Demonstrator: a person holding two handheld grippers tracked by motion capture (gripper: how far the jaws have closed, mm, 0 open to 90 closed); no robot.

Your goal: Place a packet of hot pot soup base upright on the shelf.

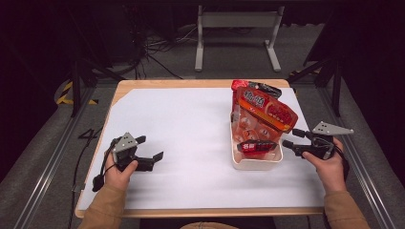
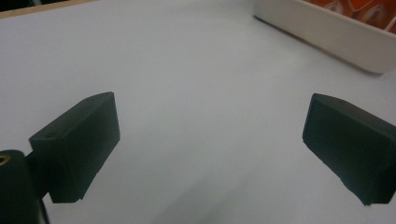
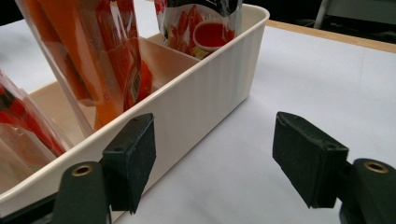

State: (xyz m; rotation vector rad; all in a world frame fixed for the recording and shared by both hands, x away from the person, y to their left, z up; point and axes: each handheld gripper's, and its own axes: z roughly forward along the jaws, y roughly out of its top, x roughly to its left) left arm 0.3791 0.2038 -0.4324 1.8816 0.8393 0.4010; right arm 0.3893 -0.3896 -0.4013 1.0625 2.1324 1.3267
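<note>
1. Presently, the cream ribbed plastic bin (image 1: pixel 255 162) stands near the right edge of the white-covered wooden table (image 1: pixel 181 124), toward its near half; it is the nearest thing to the right hand-held gripper.
2. Contents: glossy red-and-orange snack packets (image 1: pixel 265 112) leaning upright inside, and one small dark red packet (image 1: pixel 257 146) lying across the near end. Upright stacking likely saves room in the narrow bin.
3. Right hand-held gripper (image 1: pixel 287 137): jaws apart, nothing between them, poised just beside the bin's right wall, probably ready to steady or pick from it.
4. Left hand-held gripper (image 1: pixel 150 148): jaws spread wide and empty, low over bare table near the left edge, well apart from the bin; seemingly idle.
5. Right gripper view: shows the bin's ribbed wall (image 3: pixel 205 98), an inner divider and a packet printed with a sauce bowl (image 3: pixel 205 25), details lost from the high view.
6. Left gripper view: shows the bin's corner (image 2: pixel 336 39) far off across bare table.
</note>
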